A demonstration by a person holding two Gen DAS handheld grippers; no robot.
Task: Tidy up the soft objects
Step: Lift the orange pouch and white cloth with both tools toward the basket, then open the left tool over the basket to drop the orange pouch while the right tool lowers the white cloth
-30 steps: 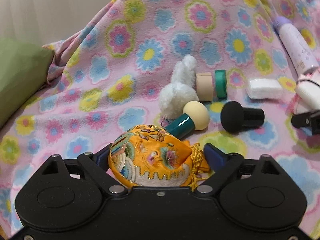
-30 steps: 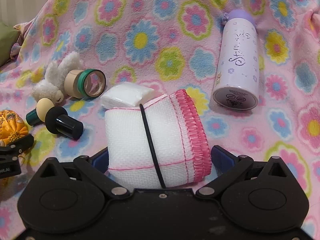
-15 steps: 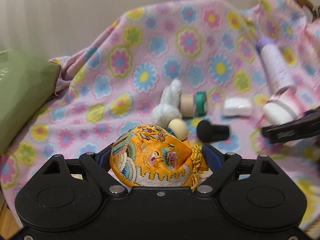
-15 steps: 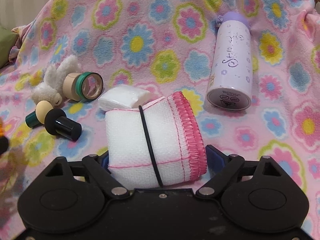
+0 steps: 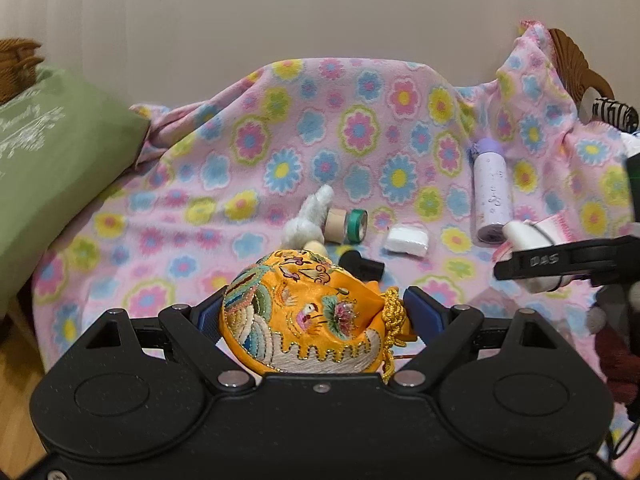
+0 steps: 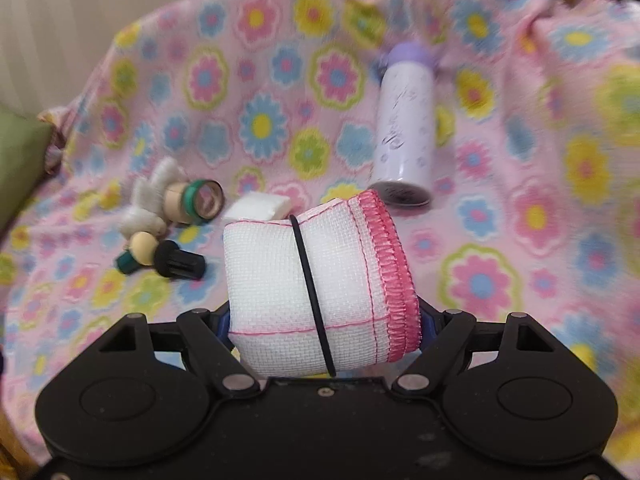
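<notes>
The left tongs [image 5: 316, 312] are clamped on an orange pouch [image 5: 304, 312], lifted above the flowered blanket [image 5: 248, 184]; the right tongs [image 6: 324, 320], jaws closing, grip a white rolled cloth [image 6: 312, 280] above that blanket; on the blanket lie a purple bottle [image 6: 404, 128] and a white pad [image 6: 260, 206].

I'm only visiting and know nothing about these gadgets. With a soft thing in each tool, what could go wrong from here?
The orange pouch is squashy and its gold cord dangles loose, so it might slip from the left tool or snag. The right tool is closing on the rolled white cloth; its black band could slide and the roll loosen.
</notes>
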